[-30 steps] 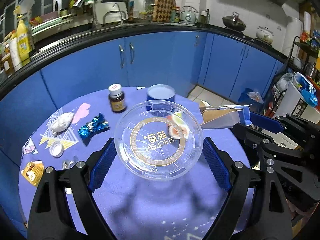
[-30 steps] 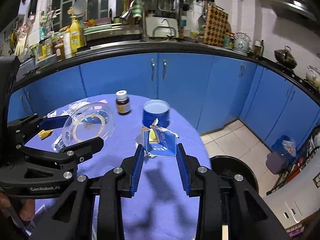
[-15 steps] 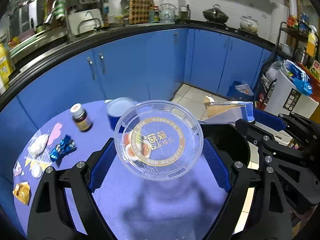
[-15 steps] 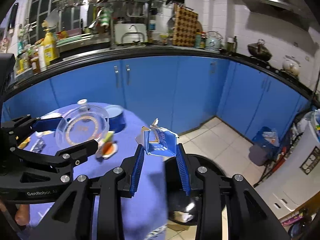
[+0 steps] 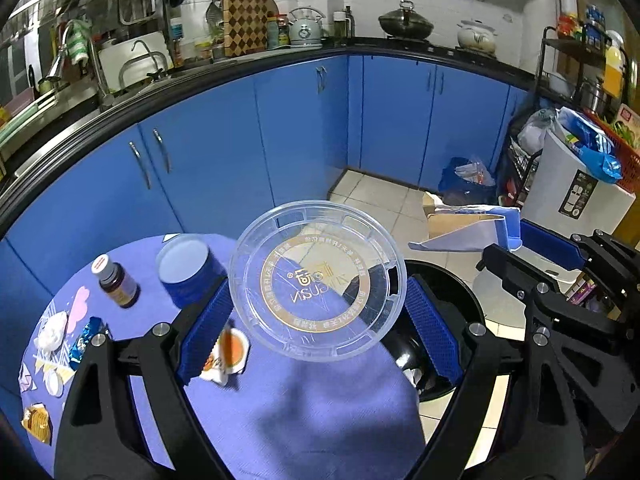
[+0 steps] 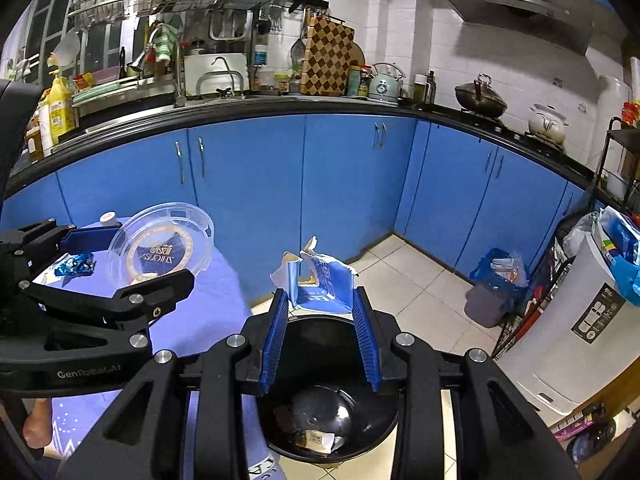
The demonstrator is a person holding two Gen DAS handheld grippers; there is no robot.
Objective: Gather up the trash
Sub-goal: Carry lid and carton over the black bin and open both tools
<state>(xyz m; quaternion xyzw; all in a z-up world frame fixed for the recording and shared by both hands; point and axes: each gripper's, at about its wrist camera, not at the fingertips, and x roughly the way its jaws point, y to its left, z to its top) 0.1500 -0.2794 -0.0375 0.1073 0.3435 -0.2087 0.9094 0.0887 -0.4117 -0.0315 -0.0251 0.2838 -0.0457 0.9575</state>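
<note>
My left gripper [image 5: 318, 308] is shut on a clear round plastic lid [image 5: 318, 280] with gold lettering, held in the air over the table's right edge. The lid also shows in the right wrist view [image 6: 160, 246]. My right gripper [image 6: 320, 334] is shut on a torn blue and white carton [image 6: 322, 280], held directly above a black trash bin [image 6: 332, 420] on the floor. The carton [image 5: 468, 232] and the bin [image 5: 440, 320] show to the right in the left wrist view. The bin holds some paper scraps.
The round table with a purple cloth [image 5: 280, 420] carries a blue tin [image 5: 186, 268], a brown bottle [image 5: 116, 280], a sauce packet [image 5: 228, 354], a blue candy wrapper [image 5: 82, 344], a crumpled tissue [image 5: 52, 330] and an orange packet [image 5: 36, 428]. Blue cabinets [image 6: 340, 184] curve behind. A white appliance [image 6: 580, 340] stands at right.
Both grippers have swung to the right, away from the table's middle. The carton now hangs over the bin and the lid is at the table's right edge. Both grips are unchanged.
</note>
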